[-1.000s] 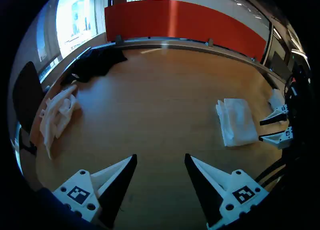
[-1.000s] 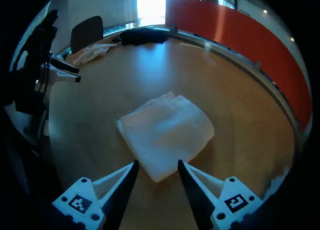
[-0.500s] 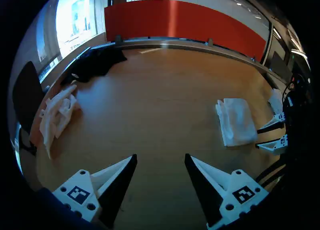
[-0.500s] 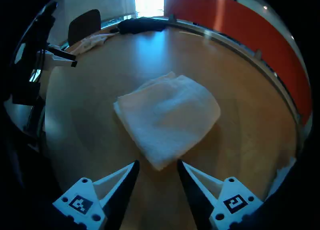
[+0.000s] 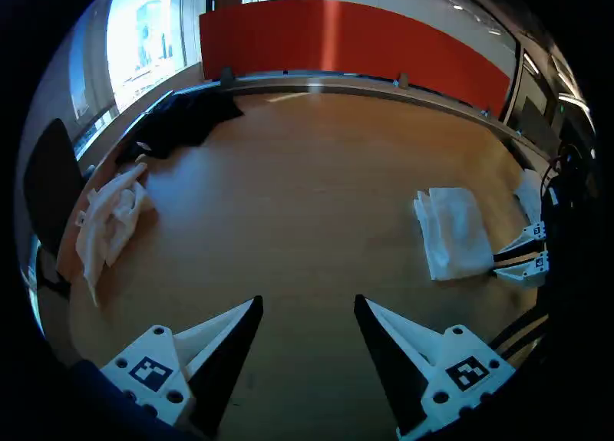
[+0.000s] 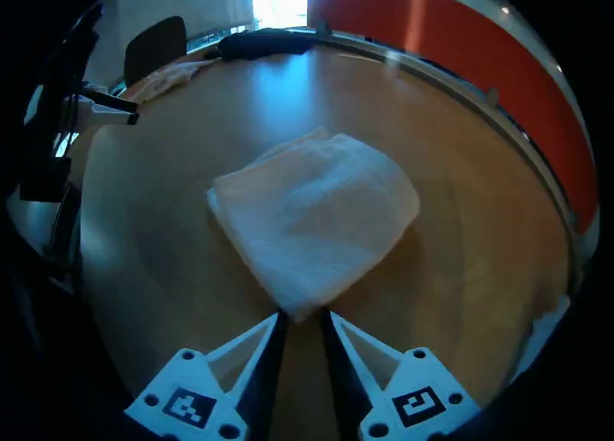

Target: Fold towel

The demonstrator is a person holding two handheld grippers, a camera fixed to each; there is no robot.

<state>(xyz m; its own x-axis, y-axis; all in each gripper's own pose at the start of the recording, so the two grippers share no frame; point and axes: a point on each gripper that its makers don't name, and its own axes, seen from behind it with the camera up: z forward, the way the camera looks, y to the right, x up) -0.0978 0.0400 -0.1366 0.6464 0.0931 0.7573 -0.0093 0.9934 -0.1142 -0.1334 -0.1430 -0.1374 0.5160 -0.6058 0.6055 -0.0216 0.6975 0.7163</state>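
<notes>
1. So, we logged the towel (image 6: 315, 211) lying folded into a squarish layered pad, flat on the wooden table (image 6: 476, 211). It was mid-frame in the right gripper view and at about 3 o'clock in the left gripper view.
2. The right gripper (image 6: 301, 314) sat at 6 o'clock, jaws close together with a slim gap, and the towel's near corner poked into that gap at the tips. We could not tell whether both fingers actually pressed the cloth.
3. The left gripper (image 5: 307, 299) hung wide open over bare table, holding nothing, well apart from the towel.
4. We judged the towel light, soft and limp. It would sag from any single hold, and the stacked layers could slip or fan apart.
5. We judged the best hold to be a corner or folded edge, pinching all layers together. The near corner at the right gripper suited, with the left gripper taking a neighbouring corner if another fold was wanted.
6. Other stuff in the left gripper view: a crumpled white cloth (image 5: 107, 218) at 9 o'clock and a dark garment (image 5: 180, 123) at 11 o'clock, both well apart from the towel.
</notes>
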